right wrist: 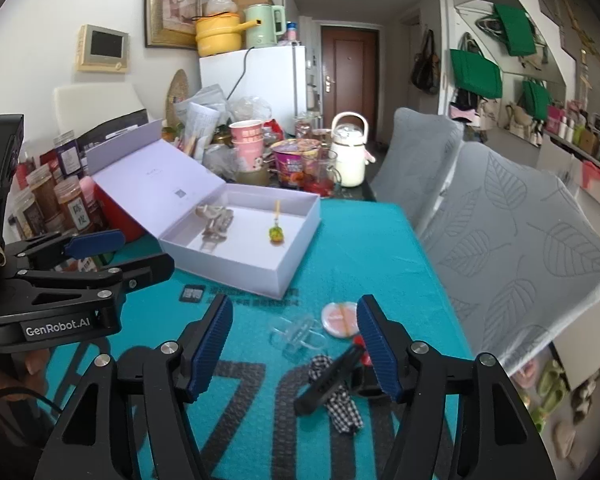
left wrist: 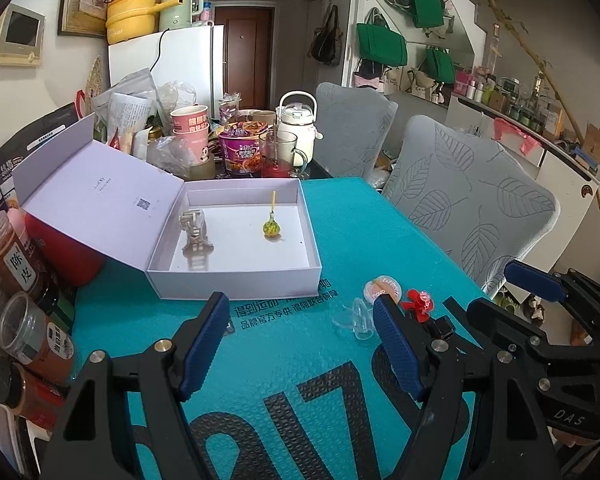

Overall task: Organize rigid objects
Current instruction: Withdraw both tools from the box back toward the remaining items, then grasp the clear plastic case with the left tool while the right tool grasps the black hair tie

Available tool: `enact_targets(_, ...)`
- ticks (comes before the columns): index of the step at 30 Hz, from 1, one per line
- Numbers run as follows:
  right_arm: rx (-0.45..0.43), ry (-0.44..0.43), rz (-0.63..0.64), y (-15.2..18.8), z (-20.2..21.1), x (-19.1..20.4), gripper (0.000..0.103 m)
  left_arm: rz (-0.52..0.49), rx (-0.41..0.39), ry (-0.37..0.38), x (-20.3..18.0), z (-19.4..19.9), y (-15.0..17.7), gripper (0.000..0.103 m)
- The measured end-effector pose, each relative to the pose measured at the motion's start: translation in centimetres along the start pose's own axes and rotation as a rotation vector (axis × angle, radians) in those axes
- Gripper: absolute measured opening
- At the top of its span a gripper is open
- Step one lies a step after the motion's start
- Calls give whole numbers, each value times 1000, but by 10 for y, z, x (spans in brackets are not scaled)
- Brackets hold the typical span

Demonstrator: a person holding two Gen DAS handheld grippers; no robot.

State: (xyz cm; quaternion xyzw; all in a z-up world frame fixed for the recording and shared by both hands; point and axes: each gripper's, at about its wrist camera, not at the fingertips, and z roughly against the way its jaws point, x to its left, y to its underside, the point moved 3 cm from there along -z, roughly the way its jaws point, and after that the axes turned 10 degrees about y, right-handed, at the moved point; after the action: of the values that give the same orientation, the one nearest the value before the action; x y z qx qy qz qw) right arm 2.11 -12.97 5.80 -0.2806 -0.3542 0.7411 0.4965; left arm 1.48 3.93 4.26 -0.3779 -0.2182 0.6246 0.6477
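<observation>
An open white box [left wrist: 236,272] [right wrist: 236,268] sits on the teal mat and holds a silver clip [left wrist: 195,229] [right wrist: 216,220] and a green ball on a yellow stick [left wrist: 271,227] [right wrist: 276,234]. Loose on the mat lie a clear plastic piece [left wrist: 356,319] [right wrist: 298,334], a round pink disc [left wrist: 382,289] [right wrist: 338,317], a red fan-shaped piece [left wrist: 420,303] and a black clip with checked cloth [right wrist: 334,380]. My left gripper [left wrist: 300,344] is open and empty above the mat, short of the box. My right gripper [right wrist: 294,346] is open and empty over the loose items.
Cups, a noodle bowl [left wrist: 240,148], a glass mug and a white kettle [left wrist: 298,124] crowd behind the box. Jars [left wrist: 24,332] and a red tin stand left. Two grey chairs [left wrist: 472,208] are at the table's right edge.
</observation>
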Motion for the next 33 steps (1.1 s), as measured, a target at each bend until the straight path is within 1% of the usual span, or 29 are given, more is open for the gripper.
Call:
enact_targets(4, 12, 12, -17, 9, 0, -9, 69, -3, 13, 13, -3, -7, 6, 74)
enact_targets(9, 32, 40, -45, 21, -4, -18, 69, -25, 35, 16, -9, -16, 12, 74)
enact_targets(13, 64, 37, -69, 36, -12, -21, 69, -31, 53, 36, -13, -25, 20, 74)
enact_targets(18, 113, 28, -85, 57, -27, -23, 68, -38, 95, 56, -17, -39, 31, 74)
enact_targets(20, 132, 21, -98, 63, -32, -25, 63, -40, 111, 64, -18, -44, 33, 74)
enact_targets(23, 152, 7, -119, 69, -38, -29, 58, -40, 124, 70, -18, -51, 38, 74)
enact_targets(24, 158, -7, -129, 70, -40, -30, 57, -37, 128, 73, -18, -53, 39, 74)
enact_targets(25, 166, -26, -142, 71, -43, -32, 53, -32, 136, 80, -16, -55, 41, 74)
enact_targets(26, 173, -36, -152, 72, -45, -33, 51, -26, 141, 85, -15, -57, 42, 74)
enact_targets(31, 194, -43, -152, 75, -57, -32, 46, -4, 156, 90, -7, -68, 45, 74)
enact_targets(33, 203, -56, -154, 75, -63, -31, 42, -4, 168, 85, -5, -74, 46, 74)
